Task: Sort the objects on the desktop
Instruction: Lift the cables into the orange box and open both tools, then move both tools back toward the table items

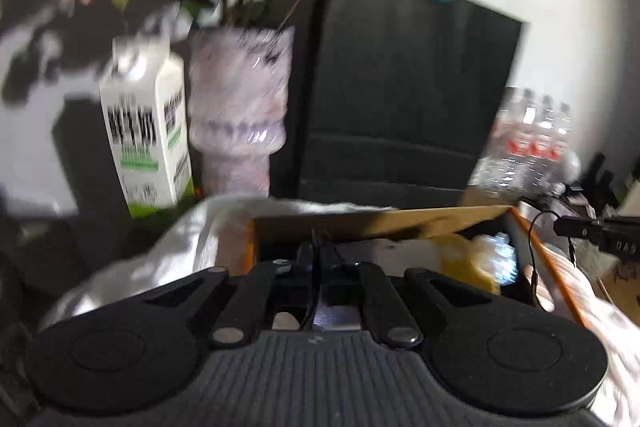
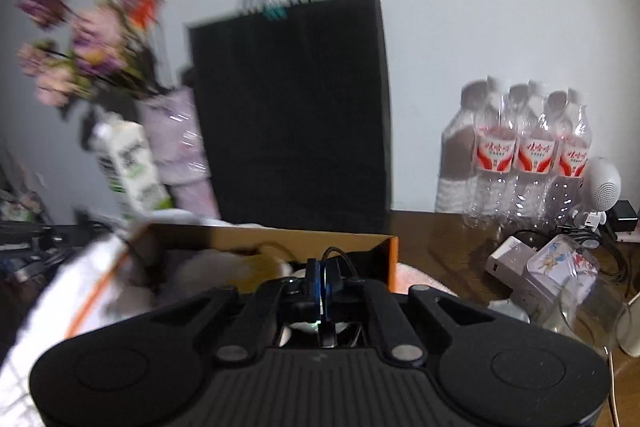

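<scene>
Right gripper (image 2: 323,281) is pinching a black cable (image 2: 340,259) over the cardboard box (image 2: 280,239) (likely for depositing); left gripper (image 1: 318,259) is closing on a thin wire, jaws together.

Matt black paper bag (image 2: 292,107), cardboard box (image 2: 280,237)

A cluttered desk in a home or small office, set against a plain white wall (image 2: 480,7). A vase of artificial flowers (image 1: 240,107), a milk carton (image 1: 148,131), a black paper shopping bag (image 2: 292,107), a shrink-wrapped pack of water bottles (image 2: 516,155) and tangled chargers (image 2: 508,259) crowd the wooden desktop (image 2: 440,239).
</scene>
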Demonstrator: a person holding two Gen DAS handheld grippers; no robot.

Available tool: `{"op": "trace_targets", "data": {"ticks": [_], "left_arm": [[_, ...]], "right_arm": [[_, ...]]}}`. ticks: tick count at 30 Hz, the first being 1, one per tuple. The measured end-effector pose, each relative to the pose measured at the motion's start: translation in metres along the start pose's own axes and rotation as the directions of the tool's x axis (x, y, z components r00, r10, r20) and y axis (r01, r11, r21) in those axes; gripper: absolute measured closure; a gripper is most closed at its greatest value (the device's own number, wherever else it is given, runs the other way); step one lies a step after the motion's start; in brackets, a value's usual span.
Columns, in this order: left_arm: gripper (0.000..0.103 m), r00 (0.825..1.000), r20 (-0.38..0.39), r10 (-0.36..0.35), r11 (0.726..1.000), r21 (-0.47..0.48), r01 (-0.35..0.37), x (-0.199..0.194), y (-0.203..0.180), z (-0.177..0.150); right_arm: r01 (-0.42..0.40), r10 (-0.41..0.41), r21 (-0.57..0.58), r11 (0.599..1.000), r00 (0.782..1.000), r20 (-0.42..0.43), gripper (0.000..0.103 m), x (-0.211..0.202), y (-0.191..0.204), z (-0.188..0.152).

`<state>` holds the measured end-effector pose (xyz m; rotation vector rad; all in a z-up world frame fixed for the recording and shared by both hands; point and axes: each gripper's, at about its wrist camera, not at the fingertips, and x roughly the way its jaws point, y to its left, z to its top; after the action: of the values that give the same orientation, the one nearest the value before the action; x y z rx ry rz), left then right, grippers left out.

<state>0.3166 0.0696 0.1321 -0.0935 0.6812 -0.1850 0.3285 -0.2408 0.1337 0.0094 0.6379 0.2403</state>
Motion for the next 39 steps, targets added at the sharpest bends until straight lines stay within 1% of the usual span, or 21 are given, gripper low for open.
{"op": "trace_targets", "data": {"ticks": [1, 3, 4, 6, 7, 8, 9, 11, 12, 13, 15, 17, 18, 21, 23, 25, 27, 29, 33, 37, 39], "left_arm": [[0.098, 1.0, -0.023, -0.005, 1.0, -0.011, 0.004, 0.013, 0.005, 0.0], [0.098, 0.999, -0.024, 0.021, 1.0, -0.001, -0.021, 0.031, 0.006, -0.004], [0.097, 0.999, -0.018, 0.04, 0.999, -0.008, -0.04, 0.039, 0.006, -0.006], [0.096, 1.0, -0.022, 0.017, 0.999, -0.032, -0.018, 0.051, 0.008, -0.009], [0.09, 0.999, -0.039, 0.001, 0.999, -0.043, -0.003, 0.056, 0.008, -0.009], [0.087, 0.998, -0.055, -0.004, 0.999, -0.047, 0.001, 0.058, 0.008, -0.008], [0.078, 0.998, -0.056, -0.03, 0.999, -0.045, 0.028, 0.055, 0.008, -0.007], [0.063, 0.993, -0.027, -0.111, 0.994, -0.022, 0.11, 0.041, 0.006, -0.002], [0.049, 0.994, -0.001, -0.11, 0.994, -0.008, 0.11, 0.032, 0.005, 0.002], [0.042, 0.996, 0.021, -0.09, 0.996, 0.002, 0.09, 0.024, 0.003, 0.006], [0.041, 0.999, 0.025, -0.046, 0.999, -0.002, 0.046, 0.011, 0.003, 0.012], [0.03, 1.0, 0.009, 0.0, 1.0, -0.021, 0.0, 0.001, 0.003, 0.012], [0.022, 0.999, 0.011, 0.031, 0.999, -0.03, -0.031, -0.004, 0.002, 0.011], [0.015, 0.994, 0.027, 0.102, 0.995, -0.001, -0.102, -0.023, -0.005, -0.002], [0.009, 0.991, 0.039, 0.129, 0.991, 0.035, -0.13, -0.037, -0.016, -0.014], [0.005, 0.99, 0.063, 0.129, 0.991, 0.037, -0.132, -0.054, -0.025, -0.028], [0.002, 0.99, 0.081, 0.112, 0.994, -0.001, -0.112, -0.074, -0.029, -0.046], [0.0, 0.993, 0.094, 0.072, 0.997, -0.03, -0.07, -0.094, -0.032, -0.069], [0.0, 0.997, 0.076, 0.032, 0.999, -0.032, -0.03, -0.131, -0.042, -0.125], [0.0, 0.994, 0.107, -0.009, 1.0, 0.003, 0.009, -0.173, -0.054, -0.192], [0.0, 0.991, 0.13, -0.004, 1.0, -0.016, 0.006, -0.193, -0.06, -0.224]], "right_arm": [[0.022, -0.022, -0.015, 1.0, 0.999, -0.027, 0.101, 0.015, 0.001, 0.002], [0.061, -0.062, -0.013, 0.998, 0.996, -0.062, 0.1, 0.038, 0.003, 0.004], [0.067, -0.068, -0.009, 0.998, 0.995, -0.077, 0.097, 0.048, 0.003, 0.005], [0.088, -0.09, -0.017, 0.996, 0.989, -0.114, 0.089, 0.065, 0.005, 0.005], [0.103, -0.105, -0.019, 0.994, 0.986, -0.13, 0.077, 0.07, 0.006, 0.004], [0.104, -0.106, -0.023, 0.994, 0.985, -0.139, 0.074, 0.072, 0.007, 0.003], [0.102, -0.104, -0.024, 0.994, 0.985, -0.139, 0.071, 0.072, 0.008, 0.002], [0.094, -0.094, -0.011, 0.996, 0.989, -0.117, 0.067, 0.066, 0.007, 0.004], [0.086, -0.087, -0.011, 0.996, 0.991, -0.106, 0.061, 0.062, 0.006, 0.004], [0.089, -0.09, -0.016, 0.996, 0.991, -0.096, 0.057, 0.056, 0.006, 0.005], [0.117, -0.118, -0.019, 0.993, 0.99, -0.08, 0.052, 0.048, 0.005, 0.008], [0.121, -0.119, 0.017, 0.993, 0.99, -0.07, 0.052, 0.036, 0.002, 0.011], [0.117, -0.114, 0.042, 0.992, 0.991, -0.063, 0.052, 0.028, 0.001, 0.011], [0.096, -0.092, 0.102, 0.99, 0.995, -0.042, 0.049, 0.003, -0.001, 0.005], [0.072, -0.069, 0.114, 0.991, 0.997, -0.027, 0.043, -0.018, 0.003, -0.009], [0.05, -0.049, 0.096, 0.994, 0.999, -0.015, 0.037, -0.039, 0.01, -0.03], [0.038, -0.038, 0.059, 0.998, 0.999, -0.002, 0.037, -0.062, 0.02, -0.056], [0.027, -0.028, 0.044, 0.999, 0.999, 0.02, 0.033, -0.087, 0.029, -0.085], [-0.031, 0.029, 0.05, 0.998, 0.998, 0.054, 0.03, -0.136, 0.046, -0.143], [-0.075, 0.071, 0.043, 0.996, 0.993, 0.09, 0.021, -0.182, 0.066, -0.198], [-0.111, 0.106, 0.054, 0.992, 0.99, 0.088, 0.018, -0.201, 0.074, -0.224]]}}
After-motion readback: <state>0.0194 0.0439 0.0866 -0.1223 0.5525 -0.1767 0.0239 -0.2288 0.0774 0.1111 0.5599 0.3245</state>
